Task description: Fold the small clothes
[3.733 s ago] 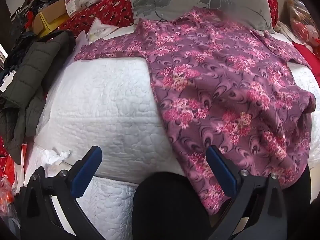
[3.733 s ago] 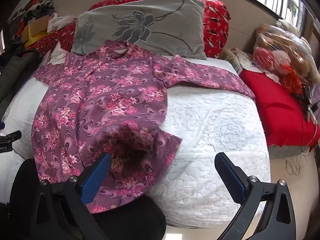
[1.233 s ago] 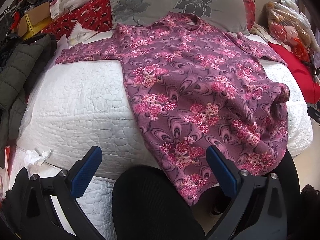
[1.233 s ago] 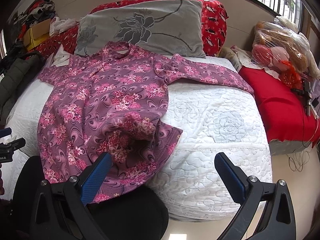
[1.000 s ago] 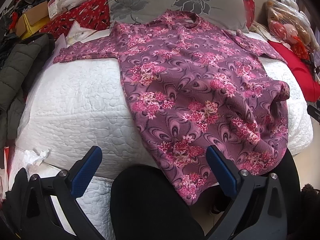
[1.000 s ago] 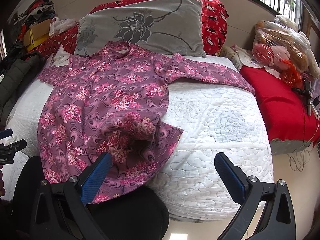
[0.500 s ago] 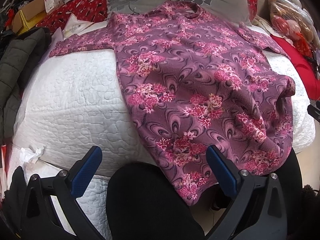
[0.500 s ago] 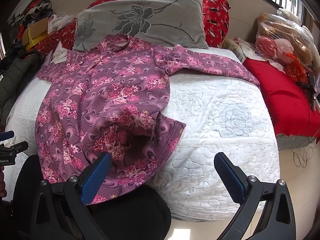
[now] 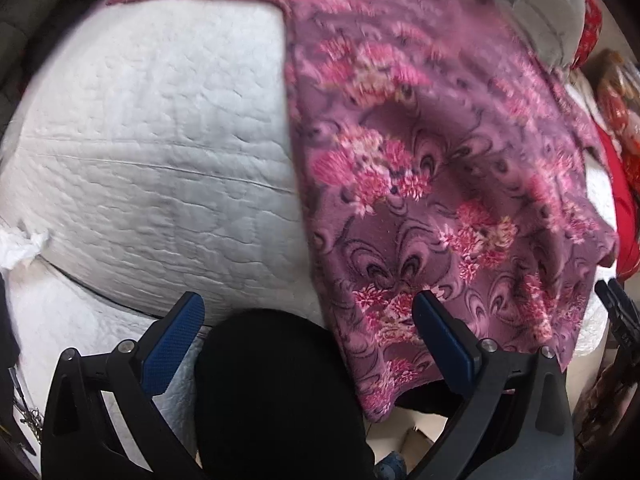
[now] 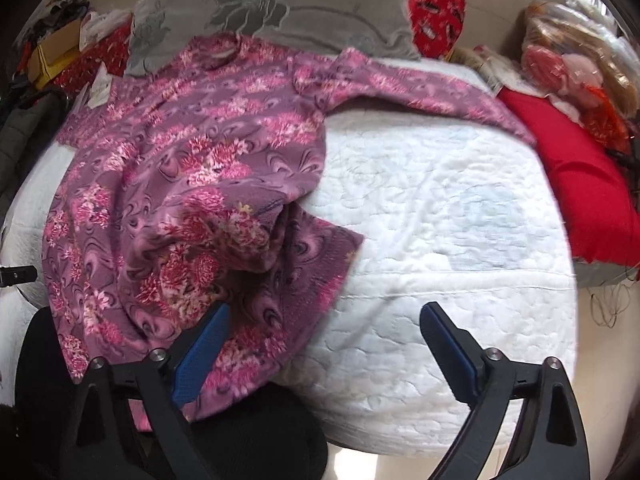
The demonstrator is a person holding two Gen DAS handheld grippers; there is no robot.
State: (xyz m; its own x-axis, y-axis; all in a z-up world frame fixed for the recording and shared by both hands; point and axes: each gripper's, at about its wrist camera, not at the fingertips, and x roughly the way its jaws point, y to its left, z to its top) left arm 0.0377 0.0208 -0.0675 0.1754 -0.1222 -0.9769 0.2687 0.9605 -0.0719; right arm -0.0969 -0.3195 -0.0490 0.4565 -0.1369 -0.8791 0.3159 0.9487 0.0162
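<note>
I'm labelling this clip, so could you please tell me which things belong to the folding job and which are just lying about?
Job:
- floral top
- white bed, the work surface

Lying about:
- grey pillow
- red cushion
- dark jacket
- plastic bags

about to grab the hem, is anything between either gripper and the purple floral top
Nothing visible blocks either. The left gripper is open over the floral top's lower hem; the right gripper, jaws closing with nothing clamped, is over its rumpled corner on the white mattress.
</note>
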